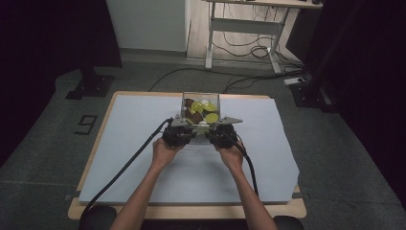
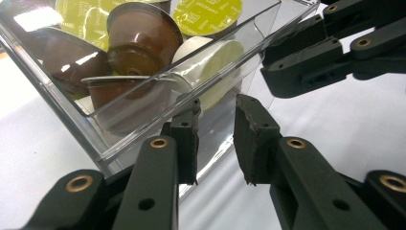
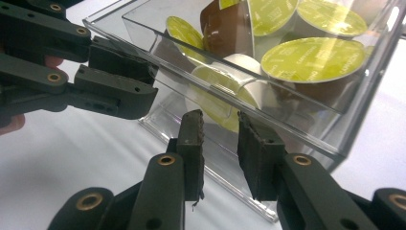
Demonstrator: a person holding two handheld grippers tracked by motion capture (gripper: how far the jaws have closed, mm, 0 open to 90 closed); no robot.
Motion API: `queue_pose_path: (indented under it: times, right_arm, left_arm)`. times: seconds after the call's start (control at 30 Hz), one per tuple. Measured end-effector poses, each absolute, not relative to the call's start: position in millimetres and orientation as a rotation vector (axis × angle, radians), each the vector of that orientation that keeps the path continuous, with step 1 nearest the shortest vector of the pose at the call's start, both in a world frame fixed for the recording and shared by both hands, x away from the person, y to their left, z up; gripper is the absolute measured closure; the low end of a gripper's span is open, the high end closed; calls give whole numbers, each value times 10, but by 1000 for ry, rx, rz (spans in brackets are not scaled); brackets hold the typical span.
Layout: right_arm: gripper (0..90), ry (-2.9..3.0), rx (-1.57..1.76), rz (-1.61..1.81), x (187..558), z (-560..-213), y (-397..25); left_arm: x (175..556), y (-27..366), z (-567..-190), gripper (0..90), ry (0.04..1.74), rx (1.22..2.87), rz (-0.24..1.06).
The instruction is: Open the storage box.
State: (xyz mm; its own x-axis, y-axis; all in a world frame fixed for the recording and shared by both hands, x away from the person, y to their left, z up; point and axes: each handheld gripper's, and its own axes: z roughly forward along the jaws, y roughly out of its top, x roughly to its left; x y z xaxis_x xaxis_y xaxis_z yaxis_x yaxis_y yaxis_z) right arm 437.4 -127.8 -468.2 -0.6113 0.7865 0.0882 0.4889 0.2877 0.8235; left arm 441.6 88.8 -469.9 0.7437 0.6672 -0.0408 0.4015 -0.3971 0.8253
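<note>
**Claws at the near wall of the capsule box**

Forearms come in from the near edge of the desk [image 1: 143, 182], and we hold a claw in each hand. Our left claw [image 2: 216, 139] stands with a narrow gap between its jaws, gripping nothing, at the near wall of the clear box [image 2: 143, 115]. Our right claw [image 3: 220, 153] matches it, jaws slightly parted just beside the same wall. Beyond, the box sits at mid-desk, holding brown capsules [image 2: 139, 38] and green-lidded capsules [image 3: 311, 60].
</note>
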Motion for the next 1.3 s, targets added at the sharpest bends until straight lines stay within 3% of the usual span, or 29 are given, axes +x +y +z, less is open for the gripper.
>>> queue_pose_path:
  times: [0.53, 1.3]
  right_arm:
    - [708, 2275, 1067, 1302, 4375, -4692, -1274]
    - [727, 2317, 1054, 1290, 4170, -4683, -1274]
  left_arm:
    - [4385, 890, -4675, 771, 815, 2056, 386]
    - [4151, 872, -4696, 762, 778, 2069, 356]
